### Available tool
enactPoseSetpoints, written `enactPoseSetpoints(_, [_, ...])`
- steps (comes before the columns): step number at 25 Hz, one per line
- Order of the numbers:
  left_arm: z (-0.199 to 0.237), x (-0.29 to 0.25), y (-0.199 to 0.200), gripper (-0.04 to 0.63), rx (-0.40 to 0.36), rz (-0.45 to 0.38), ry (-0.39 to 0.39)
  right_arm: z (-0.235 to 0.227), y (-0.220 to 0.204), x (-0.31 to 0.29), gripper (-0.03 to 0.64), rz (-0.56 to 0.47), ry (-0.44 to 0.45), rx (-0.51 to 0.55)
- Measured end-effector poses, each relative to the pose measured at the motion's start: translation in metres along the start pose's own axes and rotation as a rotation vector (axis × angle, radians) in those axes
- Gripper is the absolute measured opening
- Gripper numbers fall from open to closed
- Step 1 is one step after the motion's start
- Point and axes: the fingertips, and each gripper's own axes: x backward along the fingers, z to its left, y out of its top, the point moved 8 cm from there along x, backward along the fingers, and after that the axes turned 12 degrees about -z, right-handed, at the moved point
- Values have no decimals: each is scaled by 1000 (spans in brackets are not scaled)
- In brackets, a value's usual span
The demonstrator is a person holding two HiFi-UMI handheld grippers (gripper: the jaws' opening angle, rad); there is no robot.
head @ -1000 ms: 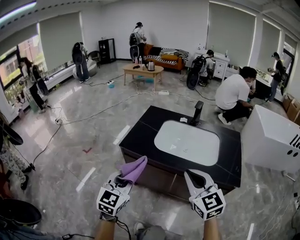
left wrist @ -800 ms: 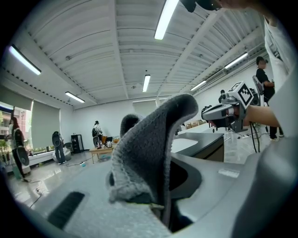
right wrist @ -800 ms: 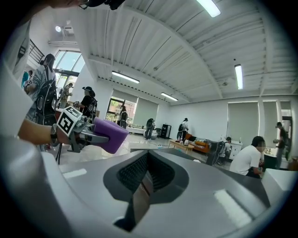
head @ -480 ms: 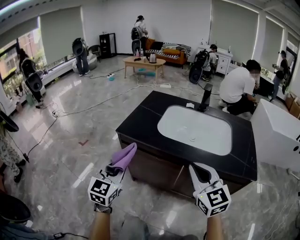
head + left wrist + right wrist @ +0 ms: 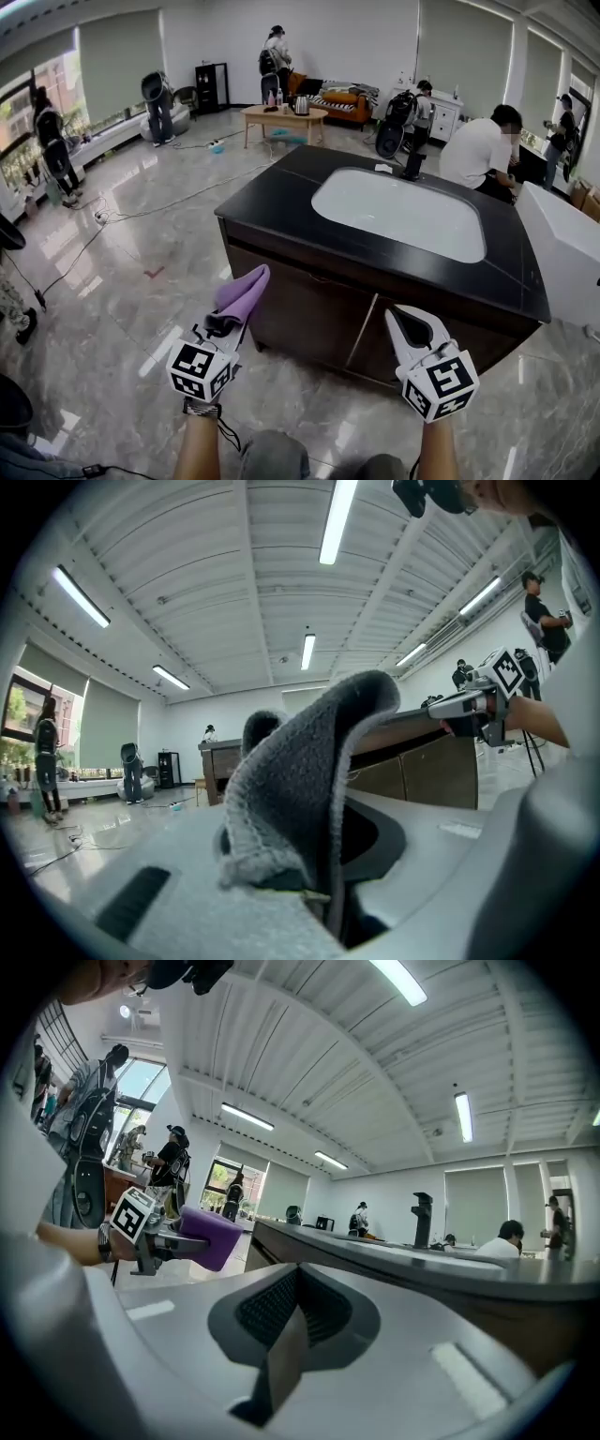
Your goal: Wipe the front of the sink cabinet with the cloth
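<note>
A purple cloth [image 5: 241, 297] sticks up and forward out of my left gripper [image 5: 221, 324], which is shut on it, a little short of the cabinet's left front corner. In the left gripper view the cloth [image 5: 300, 780] rises grey and folded from between the jaws. The sink cabinet [image 5: 328, 314] has a dark brown front under a black top [image 5: 281, 202] with a white basin [image 5: 398, 214]. My right gripper [image 5: 412, 328] is shut with nothing in it, close before the cabinet front. In the right gripper view the cloth [image 5: 208, 1235] shows at left and the cabinet top [image 5: 394, 1258] runs across.
A white box-like unit [image 5: 567, 248] stands right of the cabinet. A black faucet [image 5: 411, 166] rises at the basin's far edge. Several people stand or crouch farther back near a sofa [image 5: 333, 101] and coffee table [image 5: 278, 116]. Cables [image 5: 141, 211] trail over the marble floor at left.
The view has dropped lower and nearer, so the cabinet front now shows wide. Both grippers have come closer to it, the left still holding the cloth.
</note>
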Motion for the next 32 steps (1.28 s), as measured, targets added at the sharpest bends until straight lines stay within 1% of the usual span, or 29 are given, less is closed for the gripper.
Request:
enactPoseSetpoints(3, [-4,9,-21,52,0,-4,14,8,-23,11,8,-3,5,-4])
enactPoseSetpoints(8, [15,15,-42,52,18,1,88,12,-45,21,8,18,8,4])
enactPoseSetpoints(12, [40,8,-48,52,4,6,125,7,-47,18,8,15,1,-6])
enactPoseSetpoints(15, [62,1,-55,52,-5,8,173,3,-47,16,8,7,-18,2])
enactPoseSetpoints(18, [85,-10,-69,52,-2,4,220,0,-53,13,8,17,-23,7])
enactPoseSetpoints(23, [109,-25,-91,54,2,16,260,-1,-60,8,6,31,-35,11])
enactPoseSetpoints(28, [135,-31,-109,54,43,20,371,0,-69,5,8,54,-36,26])
enactPoseSetpoints(30, [143,-35,-115,54,54,19,383,-1,-72,2,8,54,-36,31])
enactPoseSetpoints(32, [146,-45,-117,54,47,17,370,-2,-73,0,8,49,-49,28])
